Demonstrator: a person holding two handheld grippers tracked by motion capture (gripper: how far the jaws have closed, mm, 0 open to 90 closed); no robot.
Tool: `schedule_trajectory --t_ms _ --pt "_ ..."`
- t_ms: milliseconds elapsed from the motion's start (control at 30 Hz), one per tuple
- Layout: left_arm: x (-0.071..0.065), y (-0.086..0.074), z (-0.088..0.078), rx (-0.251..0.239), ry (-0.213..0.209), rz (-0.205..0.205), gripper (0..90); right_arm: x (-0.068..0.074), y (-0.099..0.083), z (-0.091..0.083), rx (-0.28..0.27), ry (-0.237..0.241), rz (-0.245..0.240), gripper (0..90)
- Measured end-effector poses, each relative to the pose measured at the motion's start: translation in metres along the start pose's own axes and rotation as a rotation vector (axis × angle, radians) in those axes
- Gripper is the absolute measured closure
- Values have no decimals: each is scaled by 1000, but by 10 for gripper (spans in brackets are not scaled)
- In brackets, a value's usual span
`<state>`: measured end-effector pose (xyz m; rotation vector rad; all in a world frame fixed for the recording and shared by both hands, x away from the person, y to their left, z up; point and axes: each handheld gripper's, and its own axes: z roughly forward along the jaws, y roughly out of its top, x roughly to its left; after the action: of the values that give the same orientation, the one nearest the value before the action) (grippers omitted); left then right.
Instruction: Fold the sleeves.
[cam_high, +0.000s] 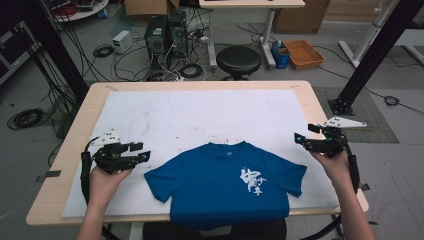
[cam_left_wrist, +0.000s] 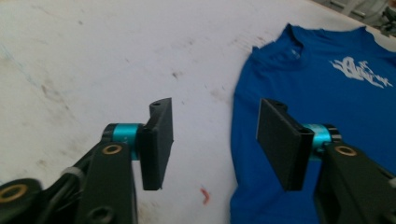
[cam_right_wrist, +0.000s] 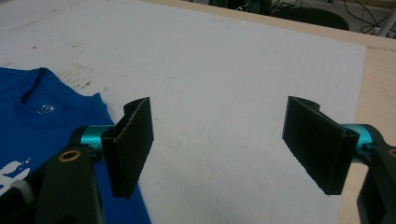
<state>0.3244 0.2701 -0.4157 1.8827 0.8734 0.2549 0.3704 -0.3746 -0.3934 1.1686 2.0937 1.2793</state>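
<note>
Left gripper (cam_high: 142, 154) hangs near the tabletop's (cam_high: 75, 150) left edge, jaws apart and empty, pointing at the shirt's (cam_high: 210, 185) left sleeve, from which it stands a little apart. That blue shirt lies flat, print up, on the white sheet (cam_high: 175, 112) at the near edge, collar toward the far side and hem drooping over the front. Right gripper (cam_high: 299, 140) hovers by the right edge just beyond the right sleeve, jaws spread wide, holding nothing. This looks like the approach before a fold: next, each gripper likely needs to drop low and close on its sleeve or shoulder edge, pinching the cloth alone.
</note>
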Motion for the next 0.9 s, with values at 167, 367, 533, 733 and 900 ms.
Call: schedule_trajectory --t_ms 167,367,533,733,900 --pt "-5 -15 2 66 -32 -25 509 0 -1 0 0 -5 2 247" --pt "-10 -29 1 112 -34 -42 569 0 -1 -1 0 -8 2 248" --pt "-10 -37 4 149 -20 -64 610 0 -1 1 2 -10 0 247" --pt "-13 -38 9 183 -22 -51 795 0 -1 1 1 -11 0 248" --pt "-14 -35 7 163 -63 -59 878 0 -2 1 4 -13 1 248"
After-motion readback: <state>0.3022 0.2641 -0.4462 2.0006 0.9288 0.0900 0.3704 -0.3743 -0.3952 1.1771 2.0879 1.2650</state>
